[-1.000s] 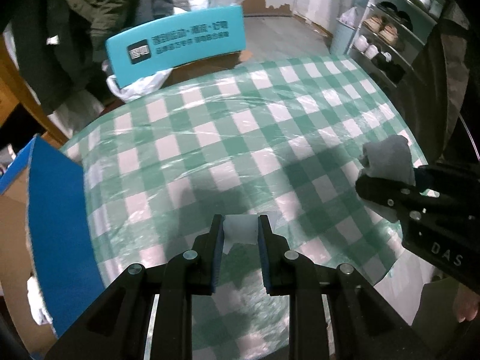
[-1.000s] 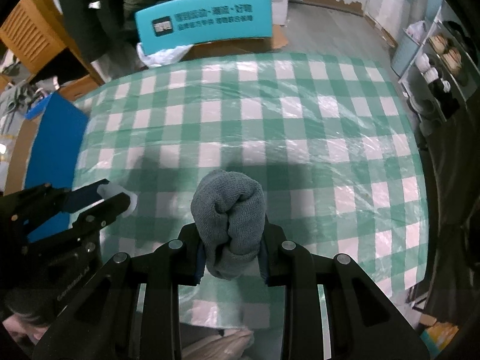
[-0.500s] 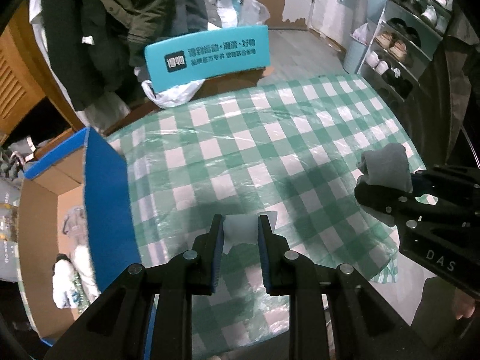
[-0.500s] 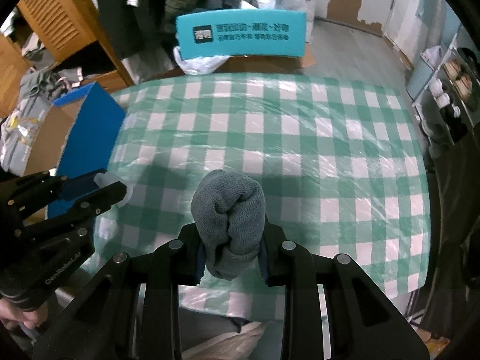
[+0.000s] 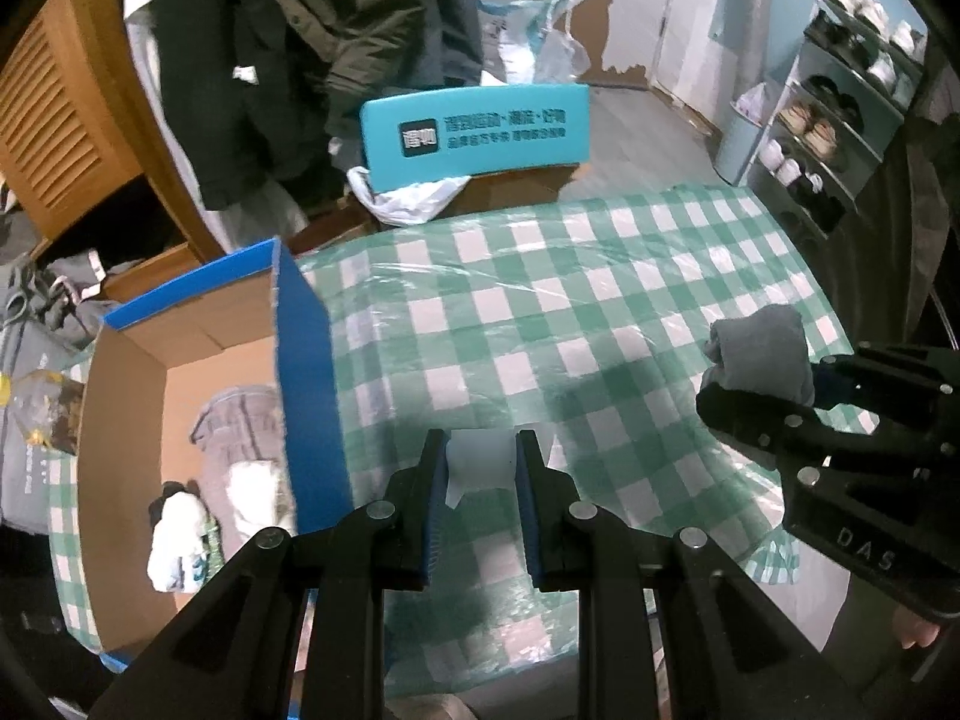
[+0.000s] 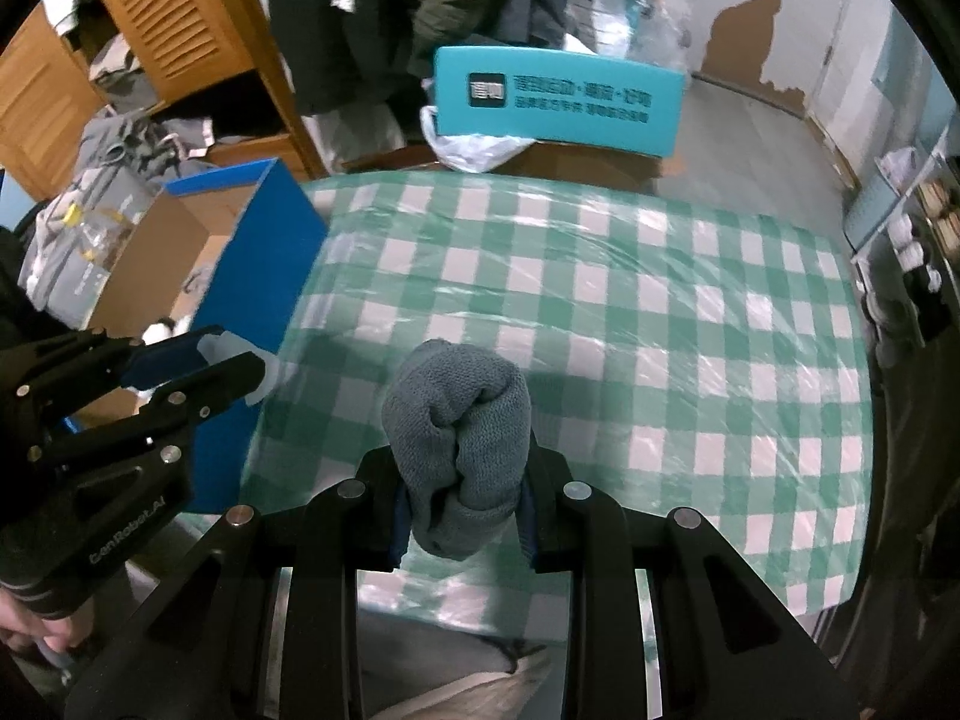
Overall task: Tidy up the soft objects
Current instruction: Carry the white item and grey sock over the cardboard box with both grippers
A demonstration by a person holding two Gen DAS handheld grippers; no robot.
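Note:
My left gripper (image 5: 482, 465) is shut on a small white soft item (image 5: 480, 461), held above the near edge of the green checked table (image 5: 588, 300). It also shows in the right wrist view (image 6: 231, 363) at the left. My right gripper (image 6: 462, 480) is shut on a rolled grey sock (image 6: 459, 420), held above the table's near edge; the sock also shows in the left wrist view (image 5: 759, 354) at the right. A blue cardboard box (image 5: 306, 360) stands open at the table's left side, with several soft items (image 5: 240, 456) inside.
A teal sign board (image 5: 474, 132) stands on a brown box behind the table. Dark coats (image 5: 312, 48) hang at the back. A shoe rack (image 5: 840, 138) is at the right. A wooden louvred cabinet (image 6: 168, 30) is at the left.
Both grippers have pulled back and up from the table, still holding their items. The blue box and its contents have come into view at the left.

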